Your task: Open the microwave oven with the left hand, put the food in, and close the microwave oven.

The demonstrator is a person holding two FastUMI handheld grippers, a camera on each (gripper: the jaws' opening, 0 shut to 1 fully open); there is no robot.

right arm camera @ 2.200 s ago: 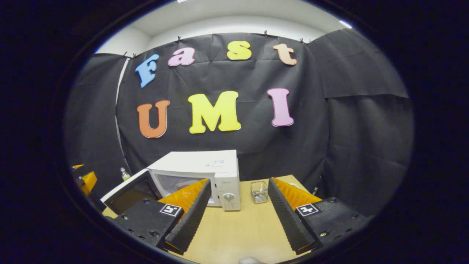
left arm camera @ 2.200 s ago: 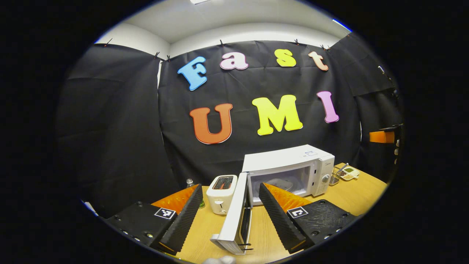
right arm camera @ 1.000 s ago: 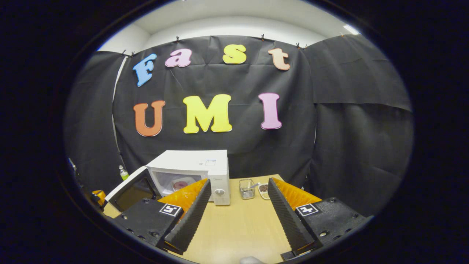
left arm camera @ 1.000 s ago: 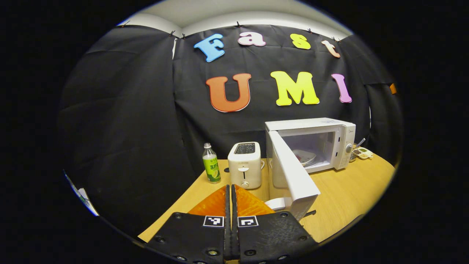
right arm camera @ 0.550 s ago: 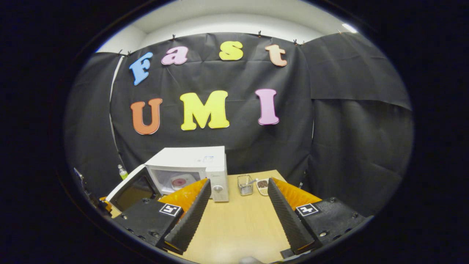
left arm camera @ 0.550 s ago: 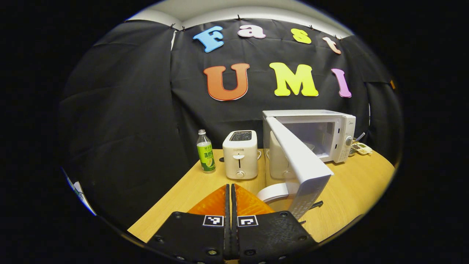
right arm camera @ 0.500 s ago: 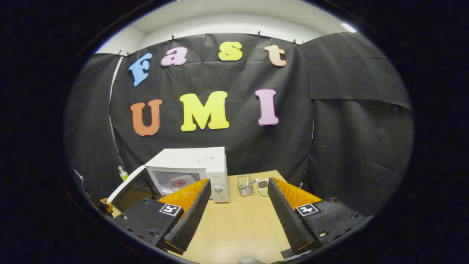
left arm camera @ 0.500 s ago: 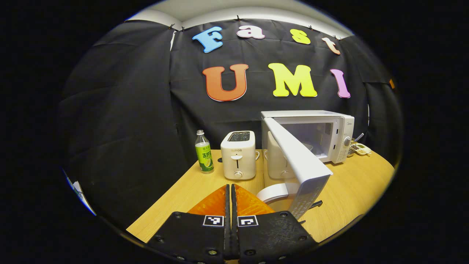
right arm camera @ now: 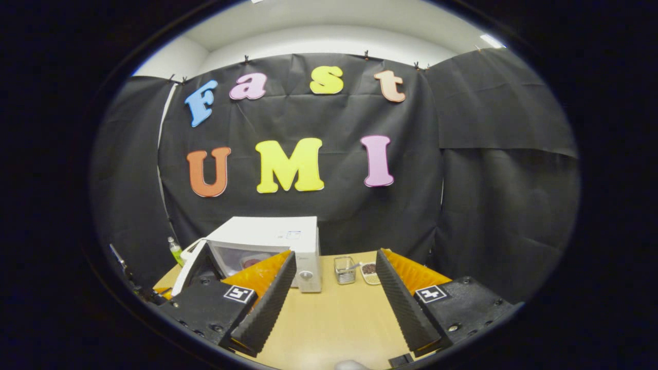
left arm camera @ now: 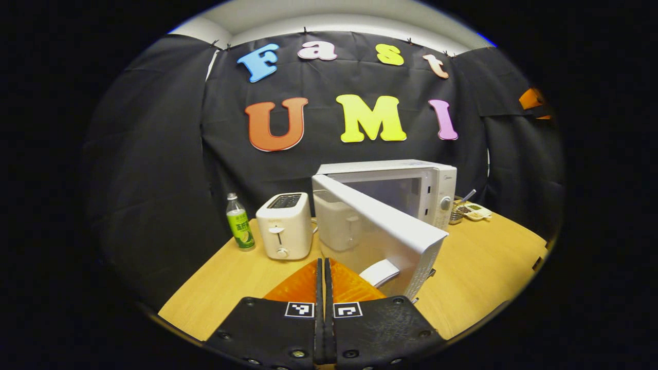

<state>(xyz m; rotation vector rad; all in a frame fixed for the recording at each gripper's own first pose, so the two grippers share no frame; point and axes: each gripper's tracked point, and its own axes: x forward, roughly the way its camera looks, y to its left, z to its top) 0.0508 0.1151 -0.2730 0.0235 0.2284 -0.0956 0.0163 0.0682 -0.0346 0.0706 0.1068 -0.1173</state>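
The white microwave (left arm camera: 411, 177) stands at the back of the wooden table (left arm camera: 483, 267). Its door (left arm camera: 380, 231) is about half open and angles toward me, with its handle (left arm camera: 378, 271) near the bottom. My left gripper (left arm camera: 325, 267) is shut with nothing between its fingers, its tip just left of the door's outer face by the handle; whether it touches I cannot tell. In the right gripper view, the microwave (right arm camera: 272, 237) has its door (right arm camera: 191, 264) ajar, and a plate with pink food (right arm camera: 250, 262) lies inside. My right gripper (right arm camera: 331, 295) is open and empty, in front of the microwave.
A white toaster (left arm camera: 284, 226) and a green-labelled bottle (left arm camera: 239, 222) stand left of the microwave. To its right are a wire basket (right arm camera: 344, 270) and a small dish (right arm camera: 368, 270). Bare tabletop (right arm camera: 334, 329) lies between my right gripper's fingers.
The left gripper went from open to shut, then moved behind the door. The door has since swung further toward the microwave. The right gripper stays open and has hardly moved.
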